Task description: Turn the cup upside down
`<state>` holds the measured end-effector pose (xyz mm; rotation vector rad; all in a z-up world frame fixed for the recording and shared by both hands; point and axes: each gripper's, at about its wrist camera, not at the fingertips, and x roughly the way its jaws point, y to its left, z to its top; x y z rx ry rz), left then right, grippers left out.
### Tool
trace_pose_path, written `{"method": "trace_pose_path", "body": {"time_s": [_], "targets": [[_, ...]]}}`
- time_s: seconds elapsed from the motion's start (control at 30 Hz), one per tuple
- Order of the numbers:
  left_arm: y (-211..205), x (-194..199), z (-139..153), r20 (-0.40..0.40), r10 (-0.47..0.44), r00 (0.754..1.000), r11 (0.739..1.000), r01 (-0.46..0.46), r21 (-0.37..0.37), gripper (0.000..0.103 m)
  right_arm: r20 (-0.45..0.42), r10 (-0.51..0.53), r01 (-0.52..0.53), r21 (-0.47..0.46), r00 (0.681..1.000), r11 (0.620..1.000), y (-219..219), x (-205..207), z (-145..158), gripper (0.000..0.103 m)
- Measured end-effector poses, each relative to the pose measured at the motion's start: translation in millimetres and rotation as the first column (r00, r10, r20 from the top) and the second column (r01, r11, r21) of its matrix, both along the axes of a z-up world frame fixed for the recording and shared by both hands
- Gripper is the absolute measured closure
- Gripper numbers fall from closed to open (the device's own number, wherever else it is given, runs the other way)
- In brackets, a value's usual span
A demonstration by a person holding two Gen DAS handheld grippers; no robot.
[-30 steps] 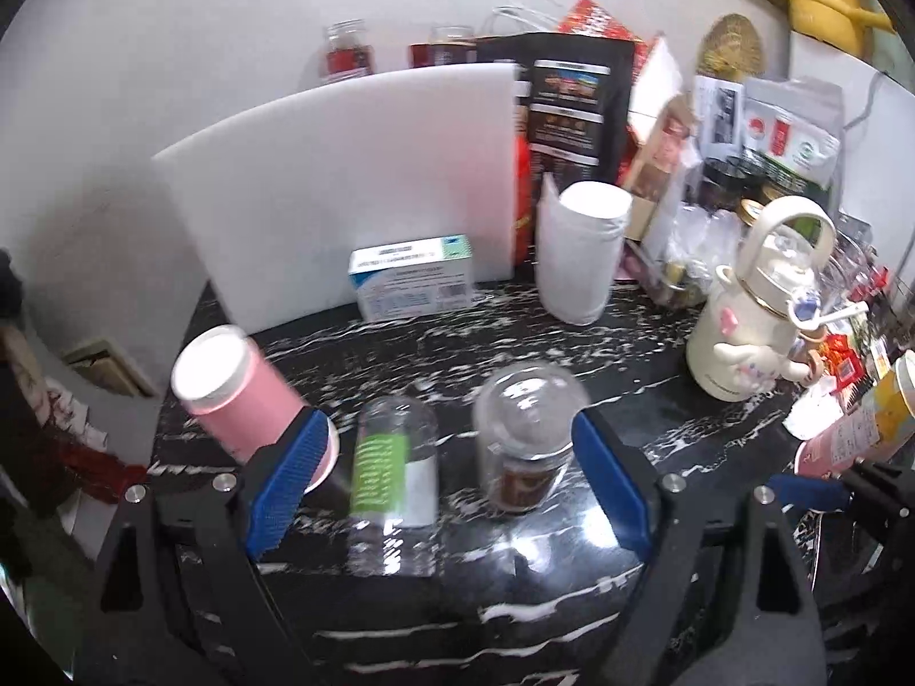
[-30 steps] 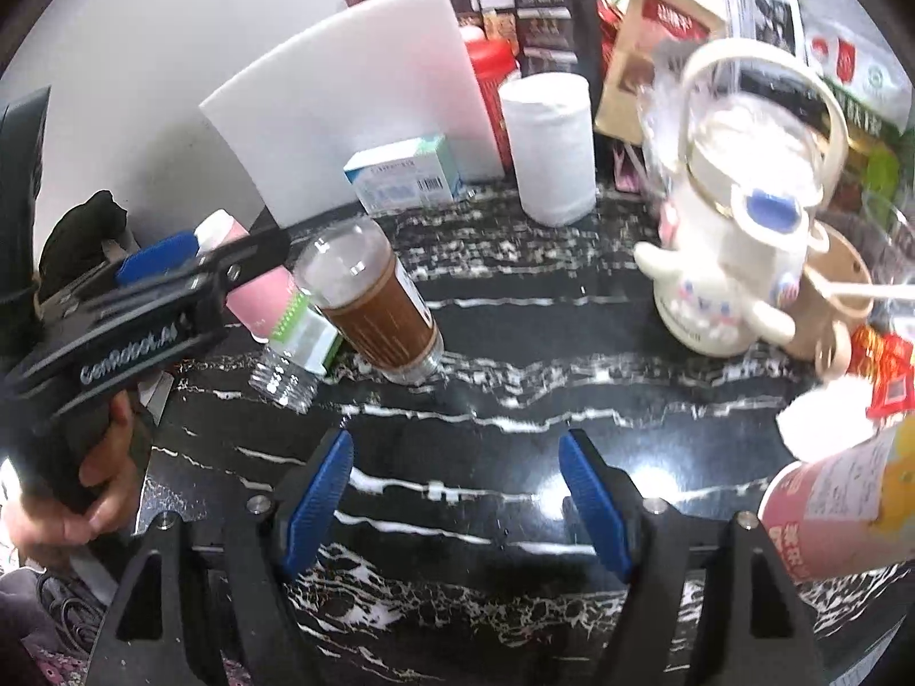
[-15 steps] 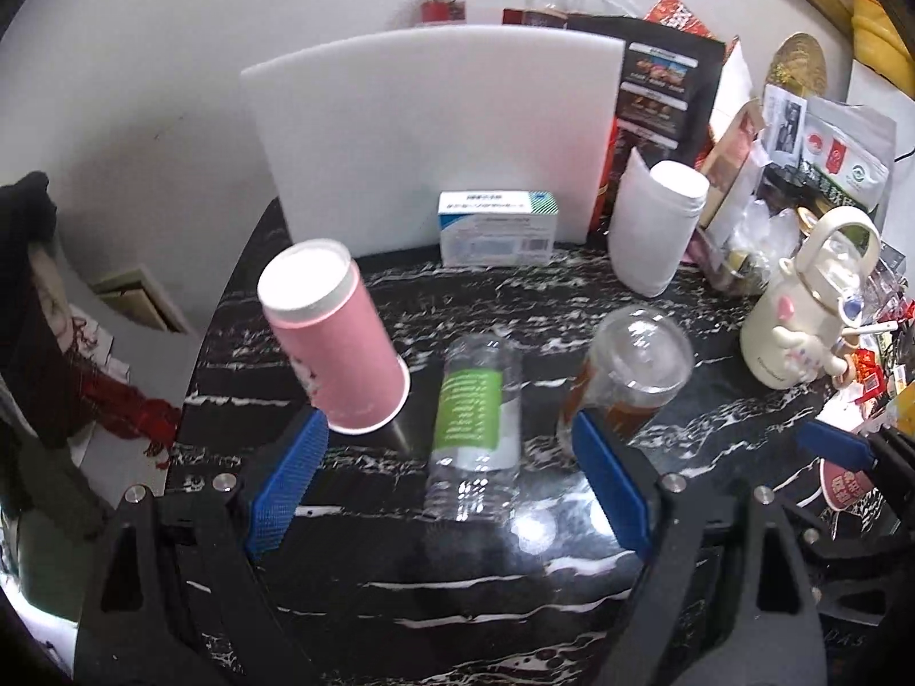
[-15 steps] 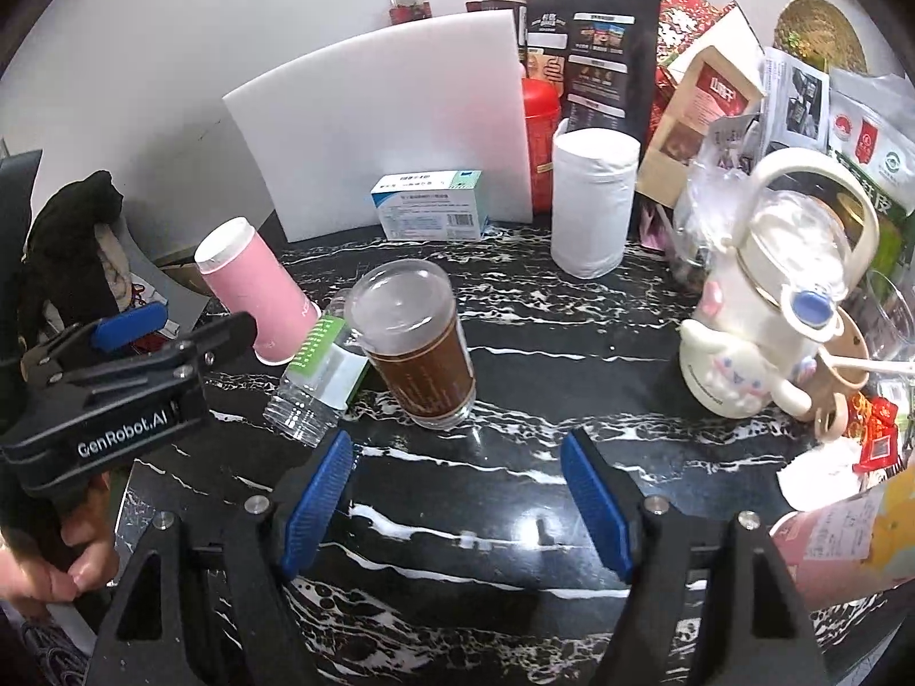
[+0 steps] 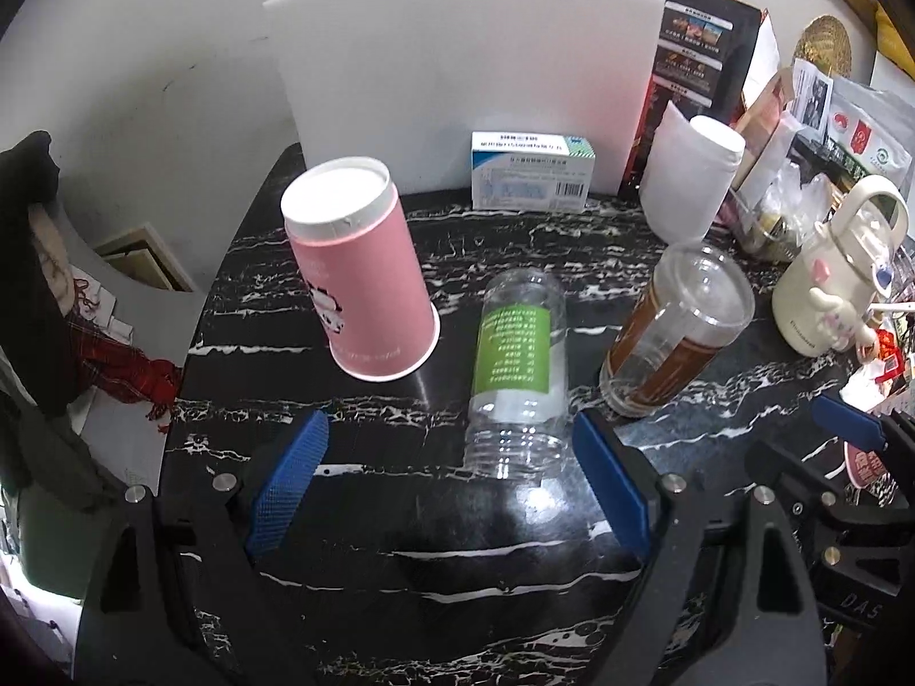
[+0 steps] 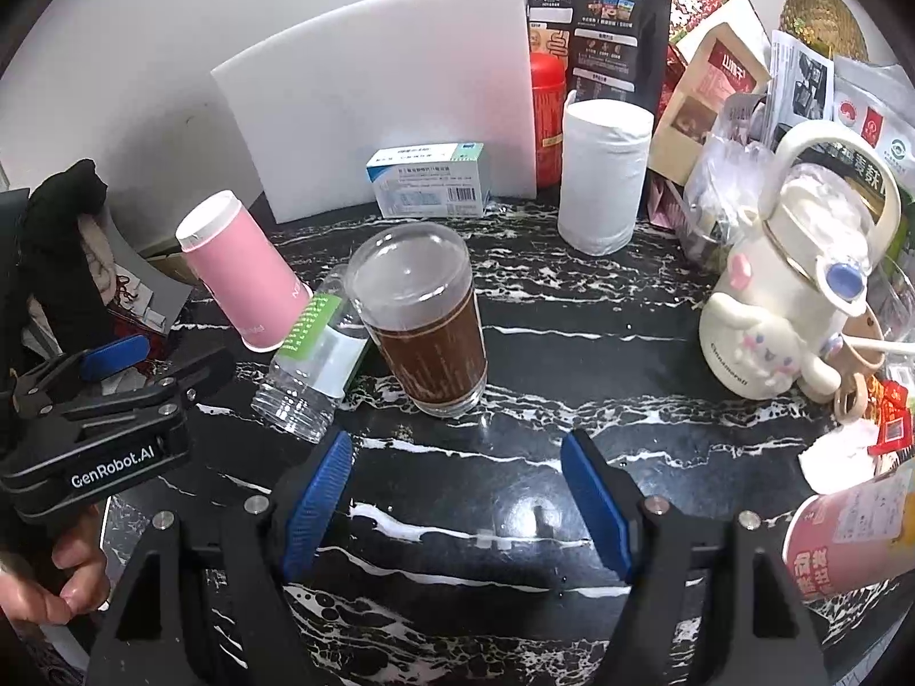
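Black marble worktop [image 5: 354, 520]: pink paper cup [image 5: 360, 268] inverted, rim down. Both my left fingers [image 5: 286, 480] and right fingers [image 6: 317, 500] spread wide, empty.

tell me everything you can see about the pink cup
The pink cup is a tapered paper-looking cup, pink-walled with a small printed figure and white lettering near the rim. It stands upside down on the black marbled table, wide mouth down, white recessed base up. Nothing grips it; it sits just left of the lying clear bottle, apparently not touching it.
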<state>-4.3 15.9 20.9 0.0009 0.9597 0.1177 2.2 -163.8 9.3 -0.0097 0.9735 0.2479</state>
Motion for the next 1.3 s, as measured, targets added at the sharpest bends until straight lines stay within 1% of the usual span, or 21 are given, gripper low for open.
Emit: {"method": "trace_pose_path", "body": {"time_s": [0.17, 0.33, 1.3], "targets": [[-2, -1, -9, -0.027, -0.012, 1.0, 1.0, 0.012, 0.003, 0.016, -0.011, -0.005, 0.005, 0.0, 1.0, 1.0, 0, -1, -5, 0.027], [-4, -4, -13, -0.034, -0.022, 0.999, 1.0, 0.022, 0.012, 0.016, -0.012, -0.013, 0.013, 0.008, 1.0, 1.0, -4, -2, -6, 0.027], [-15, -5, -8, -0.032, -0.055, 0.998, 0.998, 0.056, 0.022, 0.016, -0.01, -0.028, 0.028, 0.019, 1.0, 0.999, -12, -5, -5, 0.027]]}}
